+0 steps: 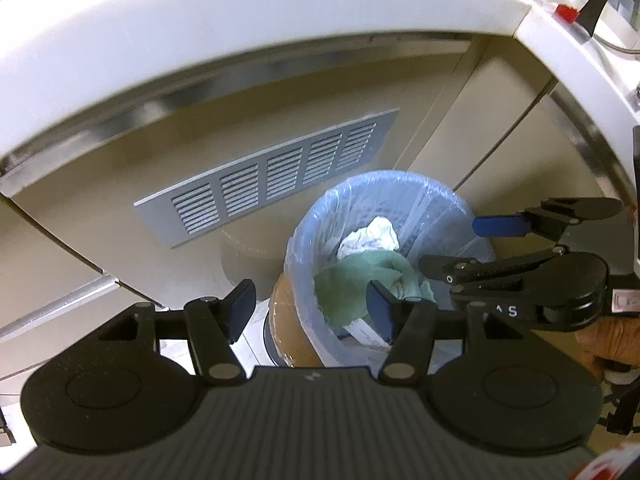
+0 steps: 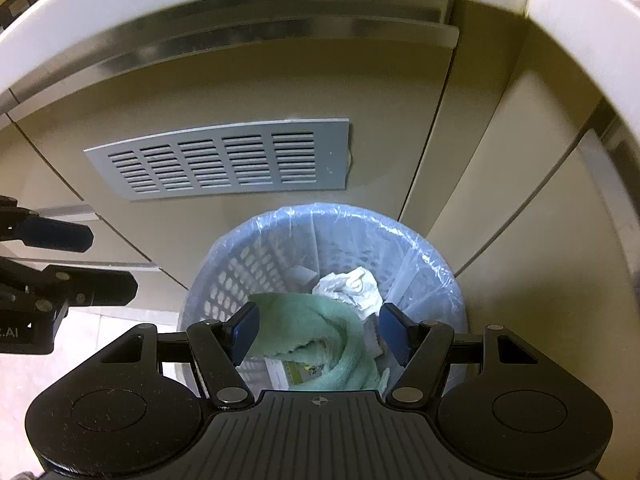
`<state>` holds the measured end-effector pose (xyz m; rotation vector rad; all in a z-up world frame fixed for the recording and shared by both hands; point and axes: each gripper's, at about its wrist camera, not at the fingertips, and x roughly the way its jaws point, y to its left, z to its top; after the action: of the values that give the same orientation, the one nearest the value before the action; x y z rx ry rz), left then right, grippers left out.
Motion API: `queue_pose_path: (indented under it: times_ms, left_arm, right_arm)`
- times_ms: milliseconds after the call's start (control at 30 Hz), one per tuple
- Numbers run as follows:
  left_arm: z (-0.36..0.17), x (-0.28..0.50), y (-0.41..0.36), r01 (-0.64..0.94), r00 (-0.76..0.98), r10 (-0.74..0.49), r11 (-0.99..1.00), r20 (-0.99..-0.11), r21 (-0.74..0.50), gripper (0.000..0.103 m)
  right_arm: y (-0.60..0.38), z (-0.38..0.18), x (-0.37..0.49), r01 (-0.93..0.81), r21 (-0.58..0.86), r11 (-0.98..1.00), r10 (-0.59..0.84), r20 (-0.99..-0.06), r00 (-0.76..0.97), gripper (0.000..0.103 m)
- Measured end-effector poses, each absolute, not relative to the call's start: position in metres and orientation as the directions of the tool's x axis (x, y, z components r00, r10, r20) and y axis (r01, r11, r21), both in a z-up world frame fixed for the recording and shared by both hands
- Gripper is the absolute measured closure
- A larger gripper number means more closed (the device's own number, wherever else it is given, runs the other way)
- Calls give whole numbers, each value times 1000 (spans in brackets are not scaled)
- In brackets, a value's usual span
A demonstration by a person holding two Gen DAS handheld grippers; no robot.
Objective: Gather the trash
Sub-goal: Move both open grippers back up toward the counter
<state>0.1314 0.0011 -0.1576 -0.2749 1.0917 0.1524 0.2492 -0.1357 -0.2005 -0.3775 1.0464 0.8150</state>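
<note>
Blue-tinted plastic lines the perforated waste basket point(image 2: 280, 256), which stands on the floor against the beige cabinet front point(image 2: 248, 92), just below a grey louvred vent grille point(image 2: 224, 160). Inside the basket we note a pale green cloth point(image 2: 316, 332) draped across the middle, a crumpled white tissue point(image 2: 352, 288) lying against its far side, and printed paper scraps beneath; we cannot make out what they are. We see the right gripper point(image 2: 320, 332) directly above the basket mouth, its blue-padded fingers point(image 2: 245, 330) spread apart with nothing pressed between them; the cloth lies below the gap, clear of the pads. The left gripper point(image 1: 312, 306) hovers beside the basket's left rim, fingers likewise parted and empty. In the left wrist view we observe the right gripper side-on over the basket, and part of a hand point(image 1: 612, 340) on its handle. A white bench edge point(image 2: 160, 4) overhangs the cabinet above.
</note>
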Motion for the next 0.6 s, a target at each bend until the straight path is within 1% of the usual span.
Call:
queue_pose_path:
  times_ms: [200,600]
  left_arm:
    - [-137,127,2,-250,501,-8,956,-865,-154,46]
    - [-83,117,-2,-218,614,-15,958,-789,-188,46]
  right_arm:
    - [-139,-179,244,-748,81,658,424,-861,280,37]
    - [-153,-116,232,-744,83,663,481,-809,337,37]
